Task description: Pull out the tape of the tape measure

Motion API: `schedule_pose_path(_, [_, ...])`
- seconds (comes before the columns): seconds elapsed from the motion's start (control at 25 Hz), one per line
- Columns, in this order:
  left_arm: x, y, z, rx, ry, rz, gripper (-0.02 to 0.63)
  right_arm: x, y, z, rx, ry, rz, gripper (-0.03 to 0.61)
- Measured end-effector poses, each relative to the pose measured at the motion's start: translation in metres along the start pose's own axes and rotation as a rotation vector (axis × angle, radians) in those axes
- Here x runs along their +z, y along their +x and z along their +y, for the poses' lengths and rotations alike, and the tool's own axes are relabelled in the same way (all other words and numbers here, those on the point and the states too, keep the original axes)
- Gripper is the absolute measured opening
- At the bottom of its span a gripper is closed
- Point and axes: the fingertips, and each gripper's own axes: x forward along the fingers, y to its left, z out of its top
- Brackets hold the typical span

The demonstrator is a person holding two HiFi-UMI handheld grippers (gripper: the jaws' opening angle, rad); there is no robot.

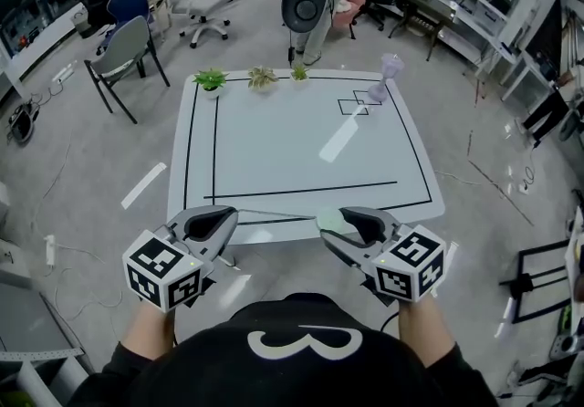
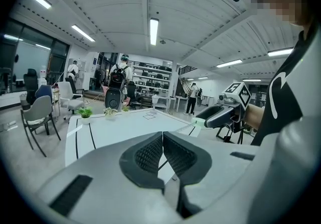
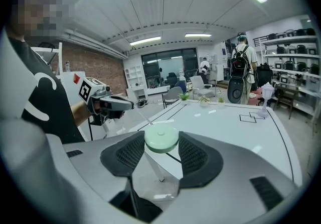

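Left gripper (image 2: 162,137): it is in the person's left hand, just off the near edge of the table, with its tip pointing toward the other gripper. Its two ribbed pads are pressed together with no gap.

Right gripper (image 3: 161,141): it is in the person's right hand, at the near edge of the table and level with the left one. Its jaws stand wide and clamp the tape measure from both sides.

Tape measure (image 3: 161,138): a round, pale green case sits squeezed between the right gripper's pads near their tips, flat face up.

Tape (image 1: 278,213): a thin, pale strip runs almost level from the green case across the gap to the left gripper's tip, along the table's near edge. It is too thin to make out between the closed left pads, but its end appears to be pinched there.

Gap between grippers: they are near each other but not touching, joined only by the strip.

Table (image 1: 301,150): a white top marked with a black rectangle outline and two small overlapping squares near the far right corner.

Potted plants (image 1: 211,79): three small ones stand in a row along the far edge, well apart from the grippers.

Purple ornament (image 1: 390,77): a small, pale piece stands upright at the far right corner, beside the small squares.

Room: office chairs and shelves stand beyond the table.
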Motion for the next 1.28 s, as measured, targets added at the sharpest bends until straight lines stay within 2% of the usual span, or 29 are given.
schedule_pose_path(0.32, [0.000,-0.013,0.014,0.076,0.022,-0.002,0.011,0.004,-0.003,-0.005,-0.019,-0.004,-0.002,0.216])
schedule_pose_path(0.64, [-0.003,-0.027,0.033,0.154,-0.004,-0.008,0.011,0.005,-0.005,-0.009,-0.031,-0.004,-0.006,0.216])
schedule_pose_path(0.96, [-0.004,-0.024,0.032,0.157,-0.001,0.001,0.011,-0.003,-0.010,-0.016,-0.039,0.006,-0.010,0.216])
schedule_pose_path(1.28, [-0.001,-0.037,0.049,0.229,-0.001,-0.017,0.011,-0.004,-0.013,-0.030,-0.064,0.018,-0.016,0.216])
